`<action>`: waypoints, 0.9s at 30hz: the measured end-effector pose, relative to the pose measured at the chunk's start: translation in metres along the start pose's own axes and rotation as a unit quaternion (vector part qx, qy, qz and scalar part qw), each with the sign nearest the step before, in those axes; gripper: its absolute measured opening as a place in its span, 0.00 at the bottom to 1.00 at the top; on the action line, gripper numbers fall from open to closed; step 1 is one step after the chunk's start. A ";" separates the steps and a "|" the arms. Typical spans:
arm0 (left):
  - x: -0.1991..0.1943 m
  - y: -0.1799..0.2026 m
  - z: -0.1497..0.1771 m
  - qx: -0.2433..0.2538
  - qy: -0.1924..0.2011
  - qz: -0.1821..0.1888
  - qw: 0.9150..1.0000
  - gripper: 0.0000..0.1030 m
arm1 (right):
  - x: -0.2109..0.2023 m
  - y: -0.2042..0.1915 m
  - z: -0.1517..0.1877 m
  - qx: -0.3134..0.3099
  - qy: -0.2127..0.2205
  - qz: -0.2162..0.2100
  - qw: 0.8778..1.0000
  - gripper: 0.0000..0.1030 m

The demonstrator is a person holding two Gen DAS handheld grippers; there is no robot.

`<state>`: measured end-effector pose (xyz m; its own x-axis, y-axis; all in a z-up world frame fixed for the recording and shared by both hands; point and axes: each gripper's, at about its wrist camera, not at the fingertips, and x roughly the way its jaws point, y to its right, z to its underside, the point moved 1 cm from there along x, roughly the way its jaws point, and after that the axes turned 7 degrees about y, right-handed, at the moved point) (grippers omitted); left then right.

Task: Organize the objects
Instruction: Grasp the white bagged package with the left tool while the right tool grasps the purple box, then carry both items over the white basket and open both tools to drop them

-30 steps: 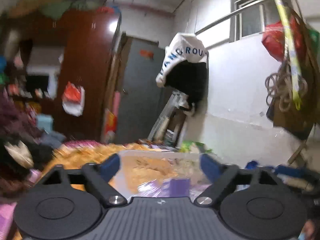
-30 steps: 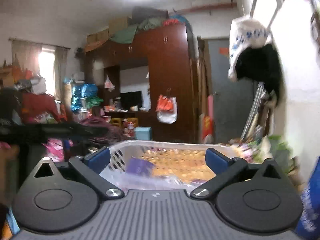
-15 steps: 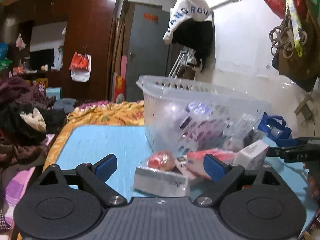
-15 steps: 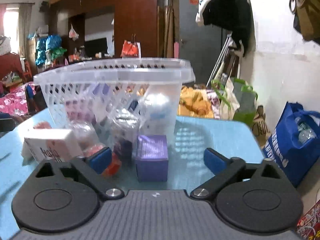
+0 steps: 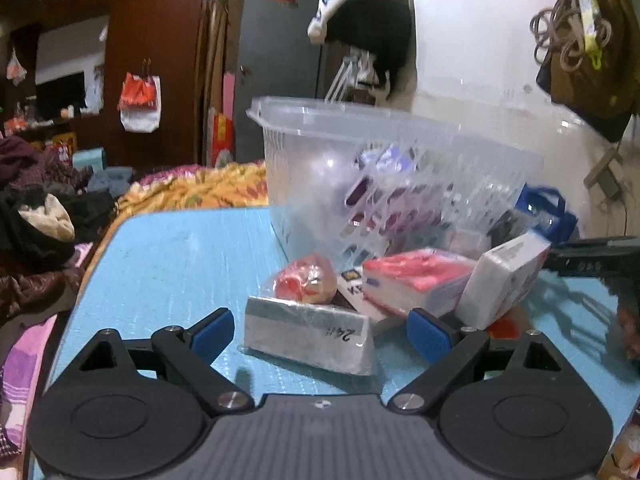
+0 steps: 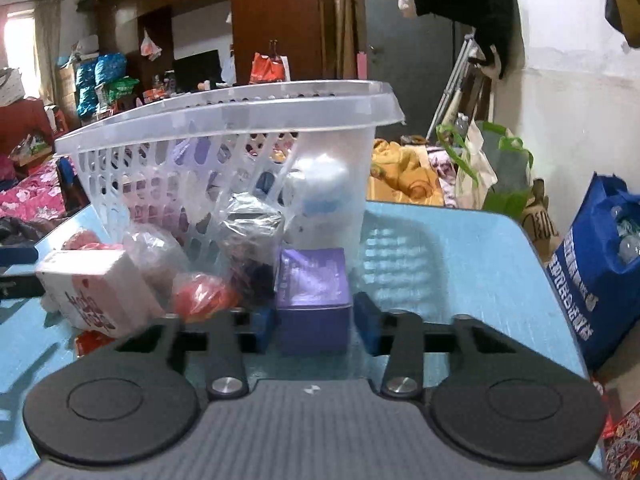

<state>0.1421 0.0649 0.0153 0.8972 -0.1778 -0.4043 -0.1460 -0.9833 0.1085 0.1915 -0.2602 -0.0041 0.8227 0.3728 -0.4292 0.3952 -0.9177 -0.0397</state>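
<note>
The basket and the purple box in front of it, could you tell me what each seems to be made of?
The basket looks like translucent moulded plastic, faintly glossy: contents show through its slotted walls. The purple box seems printed cardboard with a slight sheen, given its crisp folded edges, though a film wrap cannot be ruled out.

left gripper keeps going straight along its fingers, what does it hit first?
Most likely the silver foil-wrapped block lying on the blue table, between the open fingers of the left gripper. Behind it sit a bagged red item and the clear basket. Depth is hard to judge.
</note>
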 end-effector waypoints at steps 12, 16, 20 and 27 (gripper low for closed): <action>0.011 0.000 0.000 0.004 -0.038 -0.005 0.999 0.66 | -0.012 0.007 -0.002 0.017 0.043 0.003 0.999 0.41; 0.002 -0.004 0.001 -0.010 -0.015 -0.006 1.000 0.60 | -0.015 0.004 -0.002 0.011 0.054 0.006 0.998 0.41; -0.014 -0.006 0.004 -0.017 0.035 -0.005 0.999 0.56 | -0.019 0.005 -0.002 0.017 0.065 0.004 0.998 0.41; -0.020 -0.010 0.003 -0.031 0.074 -0.014 0.997 0.45 | -0.021 0.006 -0.002 0.020 0.075 0.000 0.997 0.41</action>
<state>0.1240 0.0779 0.0201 0.9529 -0.1382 -0.2699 -0.0983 -0.9829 0.1559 0.1781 -0.2733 0.0067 0.8756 0.3860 -0.2903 0.3809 -0.9215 -0.0764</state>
